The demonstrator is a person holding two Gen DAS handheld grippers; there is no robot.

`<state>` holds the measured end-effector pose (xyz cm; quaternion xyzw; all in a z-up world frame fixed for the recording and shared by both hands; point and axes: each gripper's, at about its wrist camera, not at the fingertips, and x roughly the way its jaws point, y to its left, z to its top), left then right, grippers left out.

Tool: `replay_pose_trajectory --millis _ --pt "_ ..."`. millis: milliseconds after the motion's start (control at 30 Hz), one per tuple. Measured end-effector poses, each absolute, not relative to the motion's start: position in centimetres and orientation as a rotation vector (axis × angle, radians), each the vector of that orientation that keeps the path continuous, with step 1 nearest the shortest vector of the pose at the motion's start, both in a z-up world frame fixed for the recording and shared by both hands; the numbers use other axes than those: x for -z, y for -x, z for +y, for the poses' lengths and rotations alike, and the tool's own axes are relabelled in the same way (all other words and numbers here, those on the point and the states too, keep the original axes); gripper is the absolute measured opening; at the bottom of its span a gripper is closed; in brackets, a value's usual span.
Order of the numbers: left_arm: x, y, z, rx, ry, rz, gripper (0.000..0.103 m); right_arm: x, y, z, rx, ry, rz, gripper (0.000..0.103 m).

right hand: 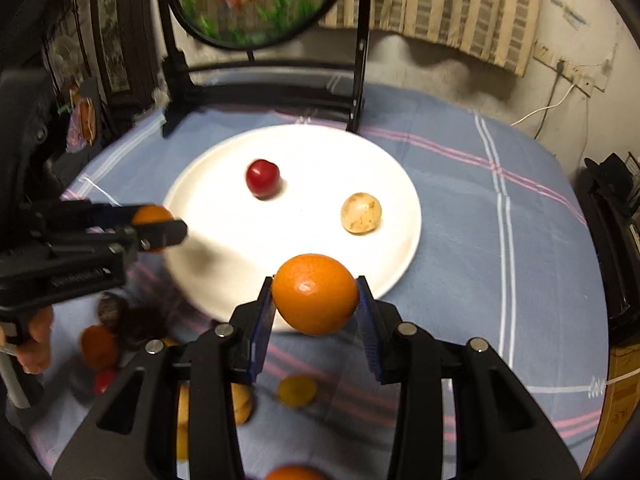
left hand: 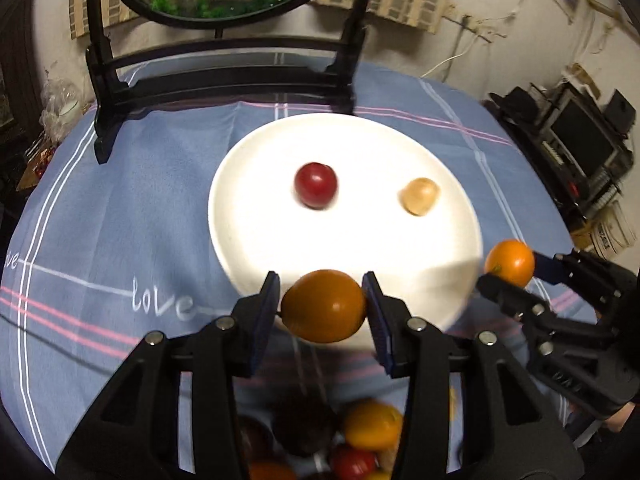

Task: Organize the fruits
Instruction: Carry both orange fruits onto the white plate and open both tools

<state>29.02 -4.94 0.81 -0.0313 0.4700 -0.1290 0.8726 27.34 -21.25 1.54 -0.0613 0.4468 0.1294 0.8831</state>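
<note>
Aloft, oranges [left hand: 324, 306] in both tongs [right hand: 316, 300]

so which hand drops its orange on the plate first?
Right, marginally. Both jaws grip an orange. The right gripper's orange already overlaps the plate near its front rim; the left gripper's orange sits just at the plate's left rim. Close call.

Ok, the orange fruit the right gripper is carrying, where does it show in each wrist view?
Left wrist view: the orange fruit sits at the right edge, pinched in the right gripper, just off the white plate's right rim.
Right wrist view: the same fruit is bottom centre, between the gripper's blue pads, over the plate's near rim.
Shared landmark: the red fruit on the plate.
</note>
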Motion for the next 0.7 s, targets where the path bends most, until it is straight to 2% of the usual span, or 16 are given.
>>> replay_pose_trajectory --millis 400,467,500,633,700 --pt "3.2 -35.3 -5.4 0.212 0.064 1.043 0.044 3.4 -34.0 -20.6 -0.253 0.116 1.016 0.04" --pt "3.5 -35.7 -5.5 0.201 0.073 1.045 0.052 3.9 -34.4 -20.1 -0.245 0.143 1.034 0.04" --pt "3.4 -35.8 -5.5 0.193 0.083 1.033 0.067 4.0 -34.4 -19.9 -0.239 0.16 1.035 0.041" --pt "2.3 -35.2 -5.1 0.206 0.109 0.993 0.077 3.4 -33.8 -20.3 -0.236 0.138 1.02 0.041" --pt "1.4 -34.4 -4.8 0.21 0.107 0.97 0.078 2.6 -33.2 -20.8 -0.24 0.111 0.997 0.041"
